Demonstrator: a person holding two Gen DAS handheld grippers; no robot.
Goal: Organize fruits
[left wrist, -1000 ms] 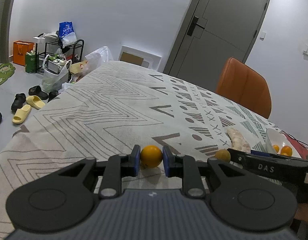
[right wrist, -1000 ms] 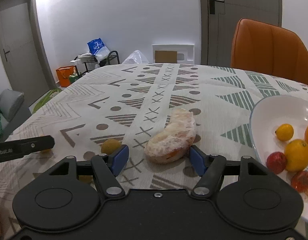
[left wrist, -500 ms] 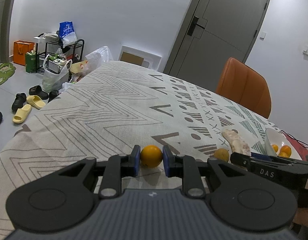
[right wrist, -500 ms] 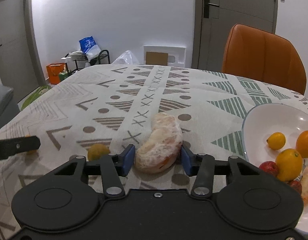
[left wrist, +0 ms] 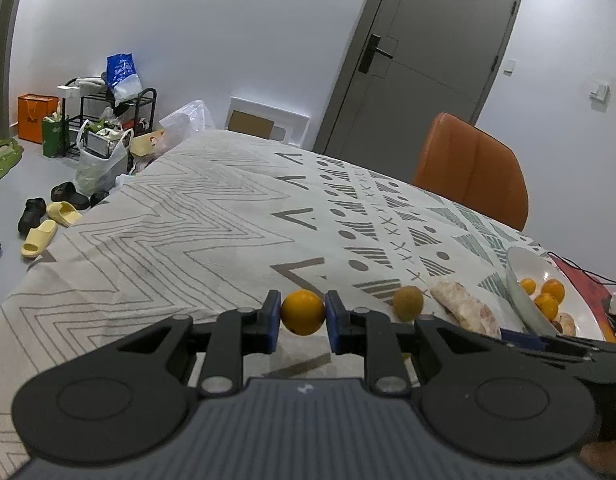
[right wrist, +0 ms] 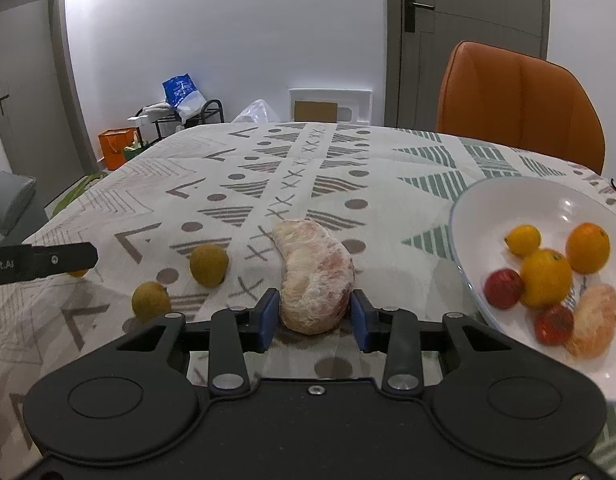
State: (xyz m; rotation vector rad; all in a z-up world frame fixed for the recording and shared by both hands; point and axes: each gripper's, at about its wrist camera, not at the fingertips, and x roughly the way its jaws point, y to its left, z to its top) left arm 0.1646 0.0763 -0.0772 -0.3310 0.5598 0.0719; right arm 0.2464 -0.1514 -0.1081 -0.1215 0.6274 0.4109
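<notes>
My left gripper (left wrist: pixel 302 315) is shut on a small orange (left wrist: pixel 302 311), just above the patterned tablecloth. My right gripper (right wrist: pixel 312 312) is shut on a peeled pomelo segment (right wrist: pixel 313 274), which also shows in the left wrist view (left wrist: pixel 463 306). A white bowl (right wrist: pixel 503 196) to the right holds several oranges, small red fruits and another peeled segment; it also shows in the left wrist view (left wrist: pixel 519 280). Two brownish-yellow round fruits (right wrist: pixel 208 265) (right wrist: pixel 151 302) lie on the cloth left of the segment; one shows in the left wrist view (left wrist: pixel 407 303).
The table carries a patterned cloth (right wrist: pixel 308 168). An orange chair (right wrist: pixel 519 100) stands at the far side. A red item with a cable (left wrist: pixel 583 284) lies beyond the bowl. Shoes, bags and a rack (left wrist: pixel 88 128) are on the floor at left.
My right gripper closed its fingers onto the pomelo segment. My left gripper kept hold of the orange and lifted slightly, swinging right toward the bowl.
</notes>
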